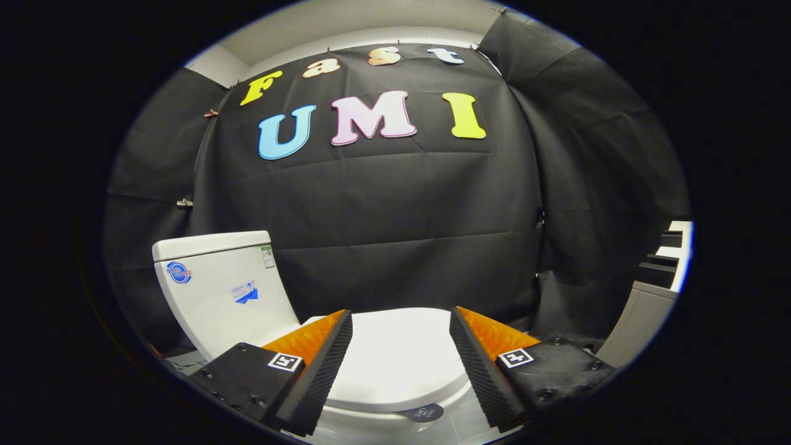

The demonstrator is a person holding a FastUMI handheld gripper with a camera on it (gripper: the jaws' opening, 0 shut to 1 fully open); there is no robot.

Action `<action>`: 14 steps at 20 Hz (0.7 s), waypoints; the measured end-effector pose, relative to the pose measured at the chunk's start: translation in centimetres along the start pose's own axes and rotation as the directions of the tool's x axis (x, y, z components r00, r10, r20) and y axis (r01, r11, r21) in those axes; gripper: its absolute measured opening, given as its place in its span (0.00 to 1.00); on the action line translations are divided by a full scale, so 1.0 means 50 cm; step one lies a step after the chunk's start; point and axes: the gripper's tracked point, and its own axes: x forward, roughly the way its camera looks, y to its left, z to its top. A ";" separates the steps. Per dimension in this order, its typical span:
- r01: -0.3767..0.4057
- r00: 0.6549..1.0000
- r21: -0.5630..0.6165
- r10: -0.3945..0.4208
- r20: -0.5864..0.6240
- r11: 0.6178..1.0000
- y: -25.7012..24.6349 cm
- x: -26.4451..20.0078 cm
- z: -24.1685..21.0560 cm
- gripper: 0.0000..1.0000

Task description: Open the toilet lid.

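Booth lined with black cloth wall point(383, 210), creased in horizontal folds, pinned by small clips along upper and left edges; pale ceiling strip above it. Off to the right, past the cloth, a light grey cabinet point(636, 321) with dark stepped slots on a white panel behind. Bit of pale floor visible beside the toilet base. White toilet: tank point(216, 284) standing upright to the left, beyond the left finger, against the cloth. Toilet lid point(398, 358) down flat, closed, glossy white, lying between and just ahead of the fingers. Gripper point(400, 321) wide open, fingers spread to either side of the lid, pressing on nothing; contact with lid not determinable. Square black-and-white marker tag on each finger body. Labels: round blue logo sticker on tank front upper left, blue-and-white sticker mid-front, small green-edged label at the tank's upper right corner; text on all three too small to read. Dark round sticker point(425, 412) at the lid's front rim, lettering illegible. Lid surface clean, bright glare across its middle.
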 end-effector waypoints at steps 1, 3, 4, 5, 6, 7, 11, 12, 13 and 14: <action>0.000 1.000 -0.001 0.000 0.000 1.000 0.001 0.000 0.000 0.99; -0.004 1.000 -0.003 0.004 0.001 1.000 0.004 0.000 0.000 0.99; -0.004 1.000 -0.004 0.004 0.000 1.000 0.003 0.000 -0.001 0.99; -0.004 1.000 -0.004 0.004 -0.001 1.000 0.003 0.001 -0.001 0.99; -0.004 1.000 -0.005 0.004 -0.002 1.000 0.003 0.000 -0.001 0.99; -0.004 1.000 -0.005 0.004 -0.002 1.000 0.003 0.000 -0.002 0.99; -0.003 1.000 -0.003 0.003 -0.005 1.000 0.002 -0.001 -0.003 0.99; -0.002 1.000 -0.001 0.002 -0.006 1.000 0.001 0.000 -0.004 0.99; 0.000 1.000 0.000 0.000 -0.007 1.000 0.000 0.001 -0.005 0.99; 0.001 1.000 0.002 -0.001 -0.006 1.000 -0.003 0.000 -0.005 0.99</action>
